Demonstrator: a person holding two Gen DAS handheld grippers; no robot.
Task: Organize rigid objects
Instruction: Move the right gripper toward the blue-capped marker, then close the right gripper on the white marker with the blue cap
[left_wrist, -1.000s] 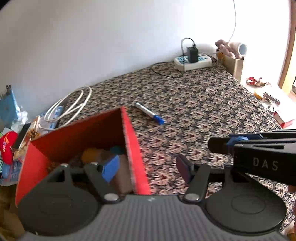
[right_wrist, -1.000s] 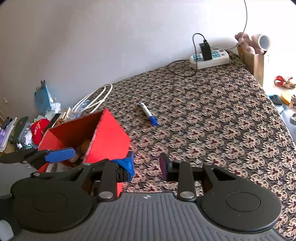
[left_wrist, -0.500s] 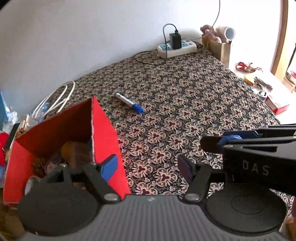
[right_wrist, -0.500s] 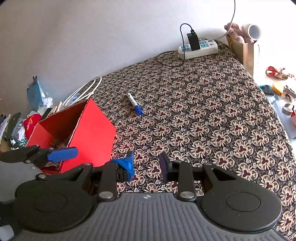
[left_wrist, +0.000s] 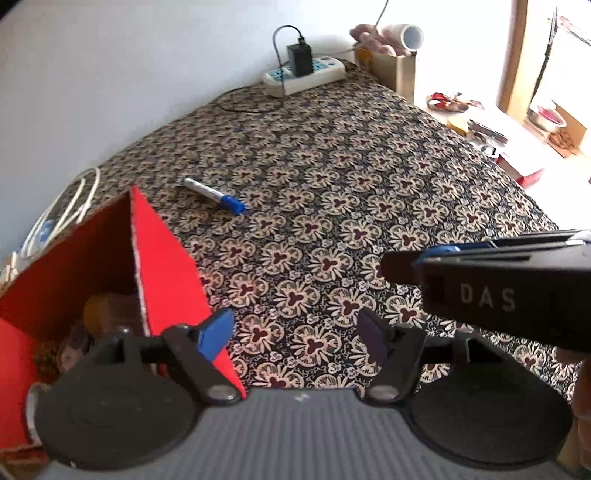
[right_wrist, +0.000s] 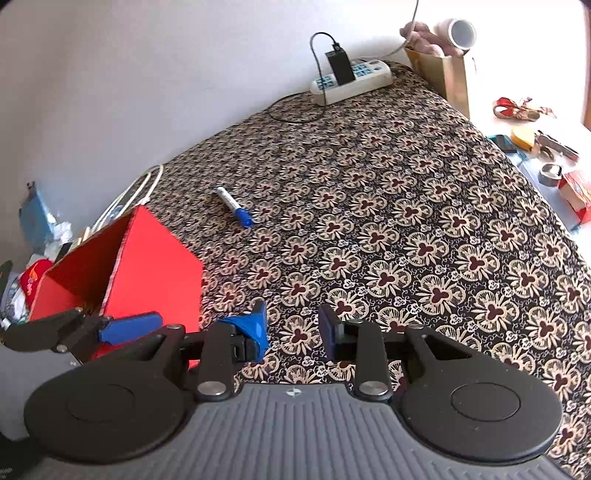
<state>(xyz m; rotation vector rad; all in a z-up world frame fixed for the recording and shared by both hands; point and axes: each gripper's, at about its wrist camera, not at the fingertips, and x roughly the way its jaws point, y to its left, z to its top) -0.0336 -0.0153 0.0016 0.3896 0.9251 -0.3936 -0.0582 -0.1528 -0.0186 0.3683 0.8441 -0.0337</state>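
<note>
Left-wrist view showed the left gripper (left_wrist: 297, 330) hovering above the floral-patterned brown and cream cloth (left_wrist: 369, 192), its jaws spread wide with nothing between them. A red cardboard box (left_wrist: 162, 251), open at the top, stood at the near left, just beside the left fingertip; a brown rounded object (left_wrist: 107, 314) and other small items lay inside it, too dim to name. A silver marker pen with a blue cap (left_wrist: 216, 195) lay flat on the cloth beyond the box, well apart from both grippers, its capped end pointing right. At the right edge the right gripper (left_wrist: 406, 262) reached in side-on.

Right-wrist view showed the right gripper (right_wrist: 293, 326) also held above the cloth, jaws apart and empty, with the red box (right_wrist: 147, 273) to its left and the pen (right_wrist: 234, 210) farther off. A white power strip with a black charger (right_wrist: 351, 81) sat at the far edge by the wall, and a coiled white cable (right_wrist: 136, 195) lay at the far left behind the box.
</note>
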